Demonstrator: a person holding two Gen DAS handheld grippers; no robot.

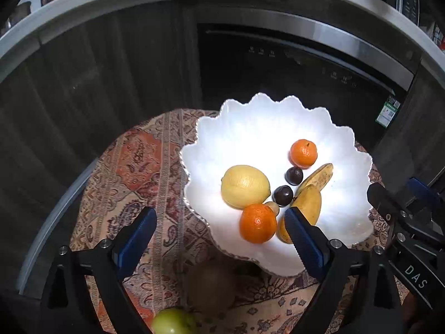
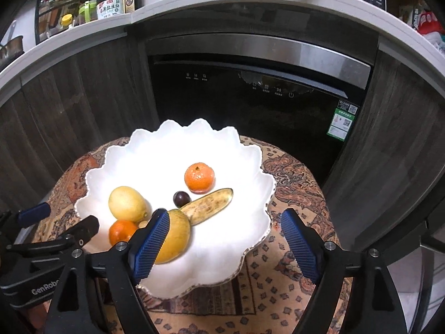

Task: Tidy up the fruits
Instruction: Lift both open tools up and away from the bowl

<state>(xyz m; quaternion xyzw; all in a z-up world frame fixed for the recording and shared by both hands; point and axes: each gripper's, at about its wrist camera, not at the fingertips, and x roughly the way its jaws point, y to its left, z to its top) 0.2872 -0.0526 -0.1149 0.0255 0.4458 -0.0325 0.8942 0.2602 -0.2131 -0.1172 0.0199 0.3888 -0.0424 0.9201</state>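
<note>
- Left wrist view: the left gripper (image 1: 221, 229) hangs wide open and empty over the near rim of the scalloped white bowl (image 1: 244, 117), which sits on a small round table under a patterned cloth (image 1: 133, 167).
- Most of the fruit already lies in the bowl: a lemon (image 1: 244, 186), a near orange (image 1: 257, 223), a far orange (image 1: 303, 153), two dark plums (image 1: 282, 195), a pale round fruit behind the right finger and a spotted banana (image 1: 319, 176).
- By this view the job looks largely done. A green fruit (image 1: 173, 325) lies outside the bowl on the cloth at the frame's bottom edge, and a dull brownish round shape (image 1: 211, 289) sits just beyond it; what that shape is cannot be told.
- The far half of the bowl is bare, leaving room for more fruit.
- The right gripper (image 1: 400, 208) crowds in from the right edge, just beside the bowl's rim.
- Right wrist view: the right gripper (image 2: 225, 242) also stands wide and holds nothing, its left finger (image 2: 151, 246) in front of the yellow fruit (image 2: 175, 236), its right one over the cloth past the bowl's rim.
- Open cloth lies to the right of the bowl here, but the table's edge is near and dark cabinets and a black appliance door (image 2: 250, 105) stand close behind.
- The two grippers sit near each other on the lemon's side, so any reach toward the leftover fruit likely calls for one to give way.
</note>
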